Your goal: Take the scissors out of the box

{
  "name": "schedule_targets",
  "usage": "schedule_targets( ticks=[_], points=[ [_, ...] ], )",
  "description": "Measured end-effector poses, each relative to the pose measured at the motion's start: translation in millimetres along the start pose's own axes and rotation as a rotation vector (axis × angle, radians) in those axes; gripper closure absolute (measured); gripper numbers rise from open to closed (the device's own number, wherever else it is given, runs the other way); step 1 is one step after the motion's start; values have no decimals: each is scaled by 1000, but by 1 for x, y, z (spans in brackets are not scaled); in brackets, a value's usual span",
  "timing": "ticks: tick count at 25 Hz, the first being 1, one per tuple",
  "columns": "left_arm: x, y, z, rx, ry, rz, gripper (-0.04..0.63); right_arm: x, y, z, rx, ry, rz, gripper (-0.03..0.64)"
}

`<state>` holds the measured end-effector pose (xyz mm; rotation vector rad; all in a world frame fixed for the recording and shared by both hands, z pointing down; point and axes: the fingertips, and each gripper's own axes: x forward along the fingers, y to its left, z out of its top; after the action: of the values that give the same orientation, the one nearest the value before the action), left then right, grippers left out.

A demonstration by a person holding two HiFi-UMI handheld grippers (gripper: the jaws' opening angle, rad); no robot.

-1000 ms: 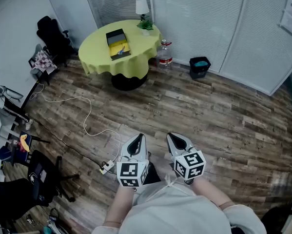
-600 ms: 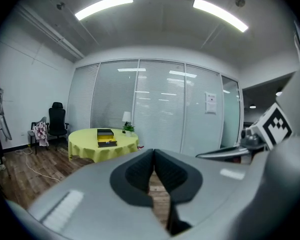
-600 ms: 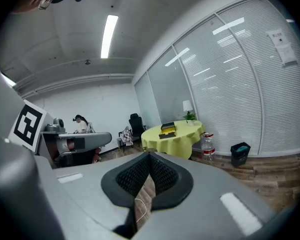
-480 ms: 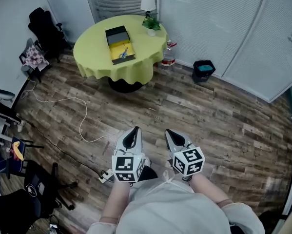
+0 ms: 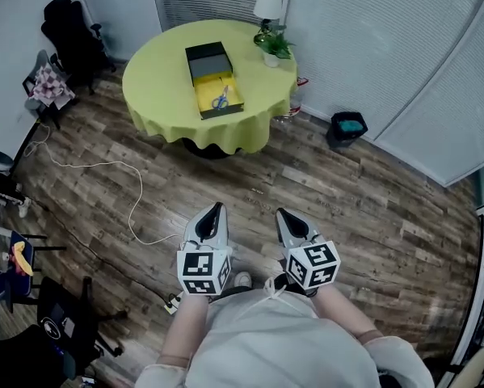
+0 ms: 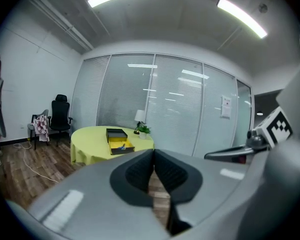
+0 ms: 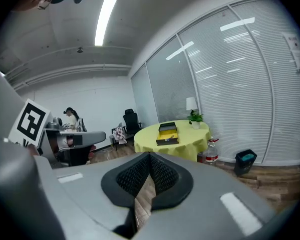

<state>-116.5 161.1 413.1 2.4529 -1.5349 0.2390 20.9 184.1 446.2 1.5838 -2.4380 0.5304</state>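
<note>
A round table with a yellow-green cloth [image 5: 161, 87] stands far ahead of me. On it lies an open black box [image 5: 213, 78] with a yellow inside, and blue-handled scissors [image 5: 220, 99] lie in its near half. My left gripper [image 5: 215, 209] and right gripper [image 5: 283, 214] are held side by side over the wooden floor, well short of the table. Both are shut with nothing in them. The box [image 6: 117, 140] shows small beyond the left gripper [image 6: 154, 153]. The box [image 7: 167, 133] also shows beyond the right gripper [image 7: 149, 156].
A white lamp [image 5: 267, 3] and a small plant [image 5: 276, 46] stand at the table's far right. A black bin [image 5: 347, 126] sits right of the table, black chairs [image 5: 64, 24] at the left wall. A white cable [image 5: 133, 191] runs to a power strip [image 5: 174, 301].
The table and box have come nearer and sit lower and more to the right in the head view. Both grippers kept their side-by-side pose and stayed shut.
</note>
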Motion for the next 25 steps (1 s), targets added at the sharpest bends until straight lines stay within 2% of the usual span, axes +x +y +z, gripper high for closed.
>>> schedule_targets(
  ticks=[6,12,25],
  points=[
    [43,36,-1,-23,10,24,589,62,-13,10,-8,26,25,617],
    [105,66,8,-32,24,94,589,136,-46,31,-18,37,99,617],
    [318,108,72,-55,31,238,589,319,-176,136,-87,73,264,617]
  ],
)
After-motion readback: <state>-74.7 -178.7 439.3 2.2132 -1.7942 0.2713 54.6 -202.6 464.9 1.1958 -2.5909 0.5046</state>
